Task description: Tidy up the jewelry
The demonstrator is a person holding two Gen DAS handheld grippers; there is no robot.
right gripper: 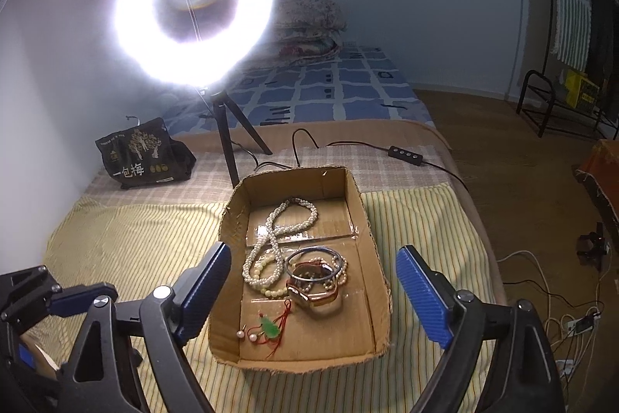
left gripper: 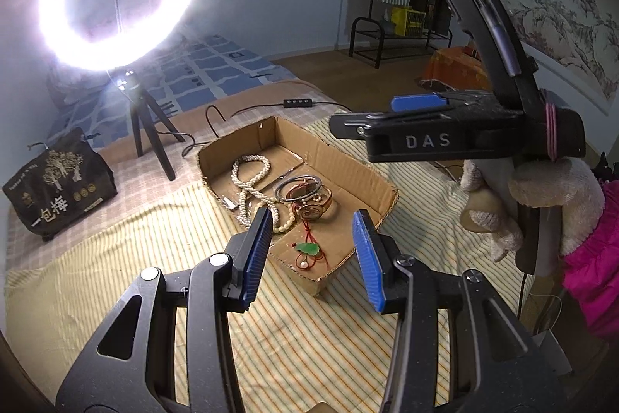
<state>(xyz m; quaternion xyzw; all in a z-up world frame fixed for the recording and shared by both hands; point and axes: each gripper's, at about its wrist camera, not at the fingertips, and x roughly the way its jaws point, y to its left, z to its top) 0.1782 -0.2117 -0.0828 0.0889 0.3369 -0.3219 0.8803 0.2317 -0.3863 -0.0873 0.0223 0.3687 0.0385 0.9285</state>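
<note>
Surveying: one shallow cardboard box (right gripper: 359,215) lying open on the striped cloth (right gripper: 127,239) that covers the near end of the bed (right gripper: 410,134).
Grippers: two. The left gripper (left gripper: 311,252) hangs above the cloth just short of the box's near corner, its blue pads set wide with nothing between them. The right gripper (right gripper: 313,293) hangs over the box's near half, jaws spread wide, holding nothing.
Box contents, far half: one long pearl necklace (right gripper: 276,231), looped and running down the left side into the near half.
Box contents, middle: one short strand of cream beads (right gripper: 272,291) touching the necklace's lower loop; one silver bangle (right gripper: 315,260) lying on a heap of finer pieces; one rose-gold wristwatch (right gripper: 317,297) just below the bangle. The count of pieces in the heap cannot be told.
Box contents, near half: one green pendant on red cord (right gripper: 271,328); two loose pearls (right gripper: 247,335) beside it, toward the box's near-left corner.
Outside the box: one lit ring light on a tripod (right gripper: 195,10) behind the box's far-left corner; one black printed bag (right gripper: 143,153) by the wall at the bed's left edge; one inline cable switch (right gripper: 406,153) near the bed's right edge.
</note>
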